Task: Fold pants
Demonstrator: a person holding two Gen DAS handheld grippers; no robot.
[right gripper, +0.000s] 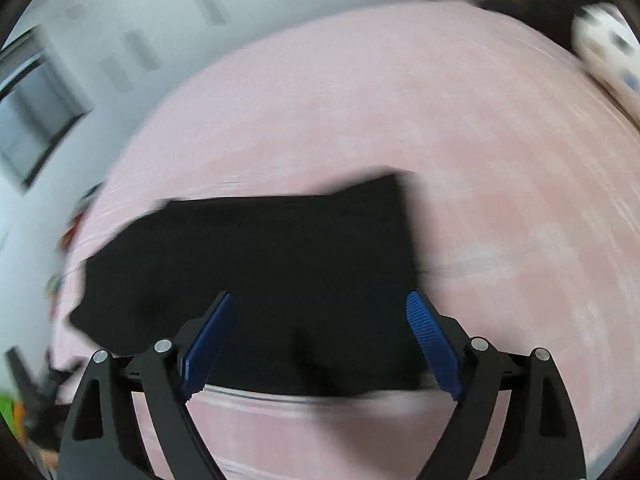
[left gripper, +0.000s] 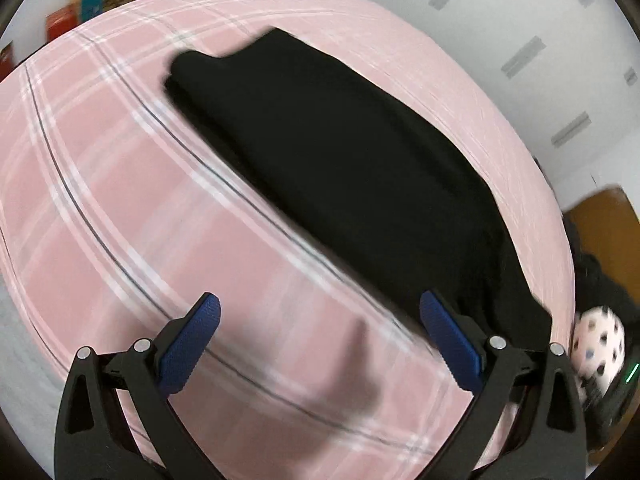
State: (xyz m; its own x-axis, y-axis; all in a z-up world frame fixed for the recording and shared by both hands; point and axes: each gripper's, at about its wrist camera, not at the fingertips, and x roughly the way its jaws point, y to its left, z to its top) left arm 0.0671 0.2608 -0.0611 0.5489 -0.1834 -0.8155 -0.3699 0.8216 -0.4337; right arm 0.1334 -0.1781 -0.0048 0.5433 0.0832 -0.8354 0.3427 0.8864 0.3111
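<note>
Both grippers' fingers wide apart, empty

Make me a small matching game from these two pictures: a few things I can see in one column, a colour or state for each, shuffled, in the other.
Things:
1. pants
2. bedsheet
3. left gripper
4. ball with holes

Descriptions:
A. pink with thin plaid lines
B. white, at the edge of the bed
C. black, lying on the bed
D. jaws wide apart, nothing between them

Pairs: 1-C, 2-A, 3-D, 4-B
</note>
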